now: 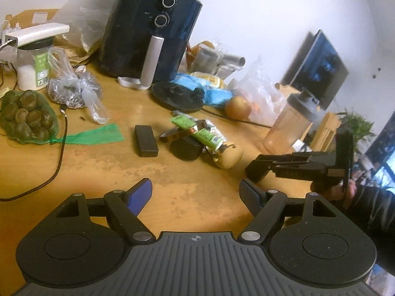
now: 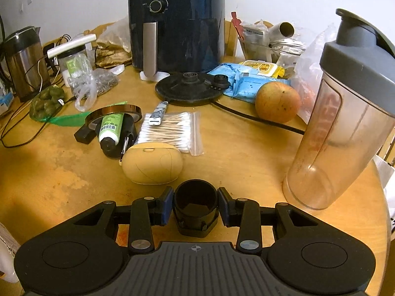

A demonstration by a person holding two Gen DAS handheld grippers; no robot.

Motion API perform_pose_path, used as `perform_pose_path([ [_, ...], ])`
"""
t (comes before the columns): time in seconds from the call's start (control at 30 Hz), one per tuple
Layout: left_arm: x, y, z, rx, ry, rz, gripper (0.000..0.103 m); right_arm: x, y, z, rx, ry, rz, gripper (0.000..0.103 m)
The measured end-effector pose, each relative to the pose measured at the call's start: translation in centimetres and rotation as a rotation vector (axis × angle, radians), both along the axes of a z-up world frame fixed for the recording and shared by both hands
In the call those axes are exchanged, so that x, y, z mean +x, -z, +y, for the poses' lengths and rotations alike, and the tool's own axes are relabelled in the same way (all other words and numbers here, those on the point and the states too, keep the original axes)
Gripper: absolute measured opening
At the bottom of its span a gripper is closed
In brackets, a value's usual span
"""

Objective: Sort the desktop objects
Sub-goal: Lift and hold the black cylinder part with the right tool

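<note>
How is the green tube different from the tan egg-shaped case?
The green tube is long and thin; the tan case is round and fat. The tube has a black cap and a printed label; the case is plain tan, with a metal clip at its side. The tube lies propped on other things, passing under a tape ring; the case sits straight on the table. Both lie close together in the little pile.

A black cylindrical holder [image 2: 195,208] stands upright between the fingers [image 2: 166,203].
</note>
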State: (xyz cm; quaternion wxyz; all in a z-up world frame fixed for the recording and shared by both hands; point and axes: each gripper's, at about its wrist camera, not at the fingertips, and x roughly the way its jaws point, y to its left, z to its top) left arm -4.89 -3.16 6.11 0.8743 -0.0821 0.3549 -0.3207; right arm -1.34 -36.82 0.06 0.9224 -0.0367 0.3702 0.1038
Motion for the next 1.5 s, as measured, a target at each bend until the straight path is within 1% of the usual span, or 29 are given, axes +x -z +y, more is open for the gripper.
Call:
perform_pose_path([
  [0.2, 0.6, 0.7, 1.1, -0.048, 0.014, -0.002, 0.078, 0.0, 0.0, 0.0, -0.001, -0.007, -0.003, 0.041],
  [0.33, 1.0, 1.4, 1.5, -0.065, 0.018, 0.009, 0.078, -0.1, 0.0, 0.2, -0.009, -0.006, -0.002, 0.041],
  [0.53, 1.0, 2.1, 1.8, -0.069, 0.026, 0.025, 0.078, -0.1, 0.0, 0.2, 0.001, 0.015, -0.001, 0.041],
  [0.8, 0.7, 2.2, 1.7, -0.076, 0.061, 0.016, 0.078, -1.2, -0.1, -0.4, 0.001, 0.062, 0.009, 0.04],
  [1.03, 0.2, 2.2, 1.5, -0.085, 0.073, 0.018, 0.078, -1.7, -0.2, -0.5, -0.016, 0.07, 0.018, 0.041],
  [1.3, -0.5, 2.0, 1.3, -0.072, 0.055, -0.004, 0.078, -1.7, -0.4, -0.3, -0.032, 0.055, 0.026, 0.04],
  [1.5, -0.8, 1.8, 1.4, -0.067, 0.036, -0.011, 0.078, -2.2, -1.0, -1.2, 0.009, 0.079, 0.024, 0.04],
])
